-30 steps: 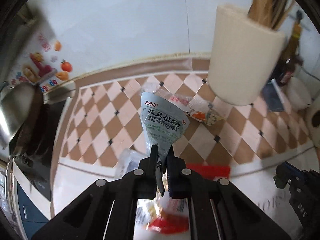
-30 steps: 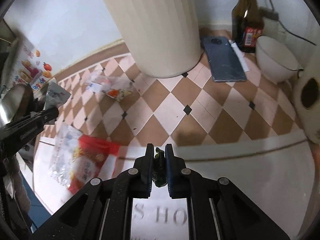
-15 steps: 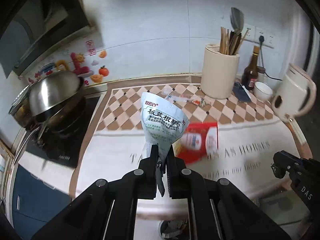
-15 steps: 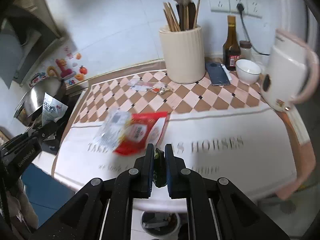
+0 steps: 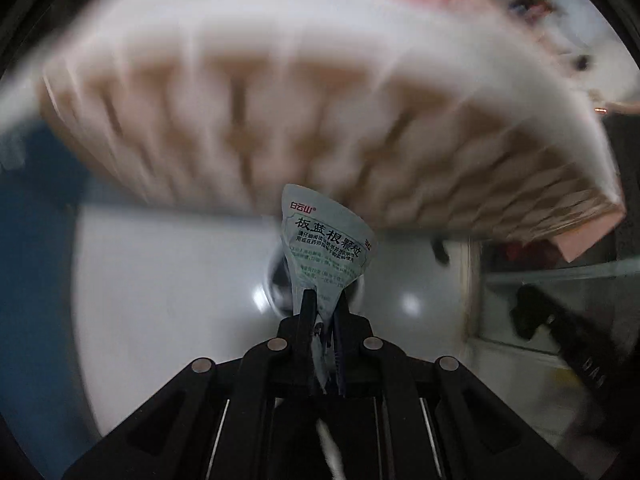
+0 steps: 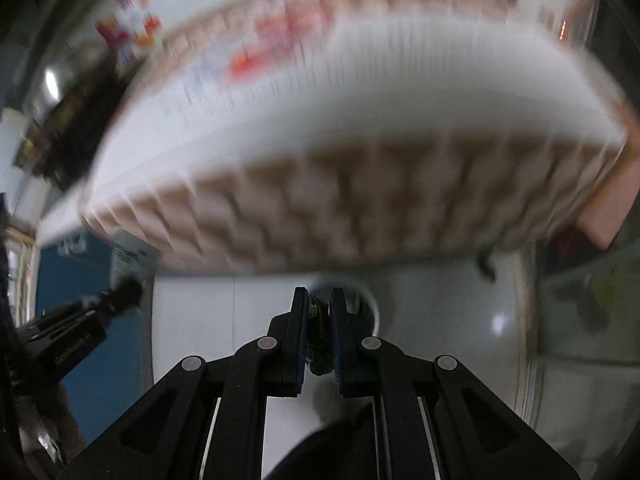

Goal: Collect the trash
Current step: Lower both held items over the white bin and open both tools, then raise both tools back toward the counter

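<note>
I have the left gripper (image 5: 323, 306) pinching a packet (image 5: 326, 246), the right gripper (image 6: 319, 314) pinching a dark scrap (image 6: 319, 344). Red wrappers (image 6: 256, 60) at 11 o'clock on the counter (image 6: 360, 128) remain uncollected.

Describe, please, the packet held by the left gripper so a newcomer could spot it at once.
Below the blurred checked tablecloth edge, look to the left gripper at bottom centre. Pinched there is a pale blue-green sachet, fanning upward, the only sharp thing with printed Chinese text.

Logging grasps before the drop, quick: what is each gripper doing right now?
Left gripper: closed on a sachet.
Right gripper: closed on a small dark scrap.
</note>
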{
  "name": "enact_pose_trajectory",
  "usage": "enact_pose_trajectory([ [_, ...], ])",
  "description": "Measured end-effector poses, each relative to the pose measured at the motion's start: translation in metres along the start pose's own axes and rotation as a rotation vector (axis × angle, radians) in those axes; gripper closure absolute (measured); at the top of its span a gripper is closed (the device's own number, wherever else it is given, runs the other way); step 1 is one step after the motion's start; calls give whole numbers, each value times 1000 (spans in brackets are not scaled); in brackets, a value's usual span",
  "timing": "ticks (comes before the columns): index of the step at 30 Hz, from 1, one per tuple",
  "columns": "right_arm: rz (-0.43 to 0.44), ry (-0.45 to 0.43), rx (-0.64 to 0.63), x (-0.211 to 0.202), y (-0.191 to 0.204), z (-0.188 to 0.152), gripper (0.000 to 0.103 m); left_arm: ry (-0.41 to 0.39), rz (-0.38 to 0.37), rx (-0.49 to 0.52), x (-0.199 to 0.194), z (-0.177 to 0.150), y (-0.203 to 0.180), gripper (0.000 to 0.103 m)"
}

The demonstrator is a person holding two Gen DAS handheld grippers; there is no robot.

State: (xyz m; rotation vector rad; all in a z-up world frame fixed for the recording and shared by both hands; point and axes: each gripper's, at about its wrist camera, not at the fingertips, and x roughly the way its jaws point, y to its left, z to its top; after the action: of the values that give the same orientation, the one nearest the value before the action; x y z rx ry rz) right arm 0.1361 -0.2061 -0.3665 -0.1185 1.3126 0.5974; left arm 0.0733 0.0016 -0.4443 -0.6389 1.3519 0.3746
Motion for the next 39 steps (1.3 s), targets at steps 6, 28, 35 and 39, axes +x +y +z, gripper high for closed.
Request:
enact_pose_trajectory([
  [6,33,189,16,174,-35,-65,92,195,-40,-97,183,1,40,98],
  [28,15,407,-1,484,-100,-126,81,312,31,-100,399,-4,70,59],
  [35,-19,411,-1,475,-100,-125,20,190,206,-20,365,-10,78,13],
  [39,-55,399,-24,458,-93,-123,0,171,218,-10,344,-23,84,0],
])
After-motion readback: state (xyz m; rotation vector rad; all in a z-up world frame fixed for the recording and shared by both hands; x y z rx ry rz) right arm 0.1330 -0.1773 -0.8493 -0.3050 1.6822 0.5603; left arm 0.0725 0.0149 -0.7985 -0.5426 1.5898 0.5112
